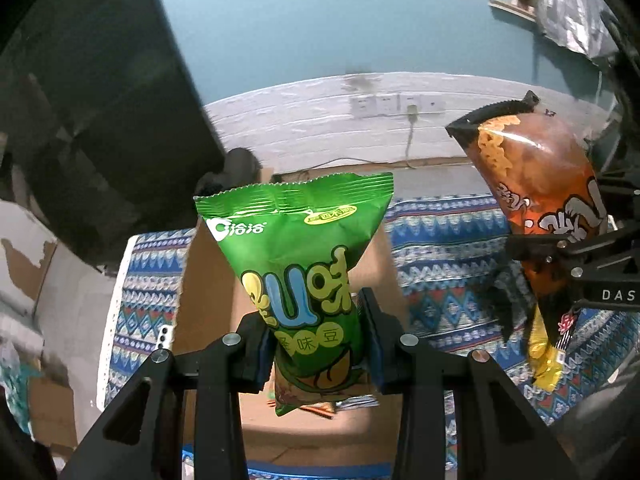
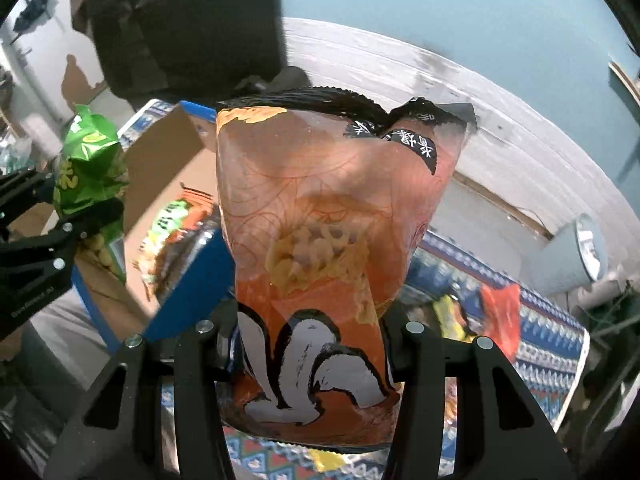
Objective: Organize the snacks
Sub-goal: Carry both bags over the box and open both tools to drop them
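The left claw (image 1: 316,340) pinches one green snack bag (image 1: 298,256) low down, above an open cardboard box (image 1: 208,280). The right claw (image 2: 312,344) pinches one orange snack bag (image 2: 320,240) the same way, up in free air. The green bag's writing is Chinese, with a big "U". Maybe two more packets lie blurred on the patterned surface (image 2: 552,340).

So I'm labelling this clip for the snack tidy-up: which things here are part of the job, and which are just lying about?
Part of the job:
- green snack bag, clamped in the left gripper
- orange snack bag, clamped in the right gripper
- cardboard box
- loose packets on the patterned cloth

Lying about:
- wall sockets
- grey can
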The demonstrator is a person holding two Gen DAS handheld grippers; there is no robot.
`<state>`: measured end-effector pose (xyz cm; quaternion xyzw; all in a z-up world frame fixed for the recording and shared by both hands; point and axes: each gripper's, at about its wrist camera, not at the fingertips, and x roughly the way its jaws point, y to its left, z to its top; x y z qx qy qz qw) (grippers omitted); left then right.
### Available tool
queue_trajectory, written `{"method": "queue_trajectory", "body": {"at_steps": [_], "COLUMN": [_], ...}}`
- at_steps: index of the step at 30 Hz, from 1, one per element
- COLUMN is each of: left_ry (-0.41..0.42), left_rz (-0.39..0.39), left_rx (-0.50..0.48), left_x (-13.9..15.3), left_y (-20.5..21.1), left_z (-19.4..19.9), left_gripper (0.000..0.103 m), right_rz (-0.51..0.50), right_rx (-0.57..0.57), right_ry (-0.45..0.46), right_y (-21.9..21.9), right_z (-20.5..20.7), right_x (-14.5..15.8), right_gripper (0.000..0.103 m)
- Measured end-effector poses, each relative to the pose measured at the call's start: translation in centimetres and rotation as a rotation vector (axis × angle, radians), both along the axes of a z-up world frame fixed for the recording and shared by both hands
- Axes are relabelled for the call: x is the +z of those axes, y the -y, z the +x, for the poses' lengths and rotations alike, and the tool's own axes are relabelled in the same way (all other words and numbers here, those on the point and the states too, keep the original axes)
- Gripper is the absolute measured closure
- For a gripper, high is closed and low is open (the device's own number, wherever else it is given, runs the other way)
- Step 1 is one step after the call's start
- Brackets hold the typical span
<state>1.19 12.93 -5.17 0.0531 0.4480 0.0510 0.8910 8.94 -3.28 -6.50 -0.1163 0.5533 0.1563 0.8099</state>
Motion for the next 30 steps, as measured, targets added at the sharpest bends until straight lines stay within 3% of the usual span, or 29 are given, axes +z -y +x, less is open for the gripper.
{"method": "queue_trajectory", "body": {"at_steps": [17,28,30], "left_ry": [-0.055,-0.078,-0.079], "left_rz": [-0.034,-0.055,-0.047], "left_rx": [0.144,0.189,0.196], "left_x": [-2.5,-2.8,-2.8], "left_y": [-7.0,-8.4,-8.5], "left_z": [-1.0,-0.8,-0.8], "left_gripper": [0.065,0.063,0.059], "right_rz": [0.047,0.082,0.087], "right_rx": [0.100,0.131,0.128], "right_ry": [-0.080,-0.147,-0.139], "right_y": [-10.8,-13.5,-13.7], "right_z": [3.8,4.1,4.1], "right_x": [-3.7,-5.3,-5.1], "right_gripper": [0.054,0.052,0.050]}}
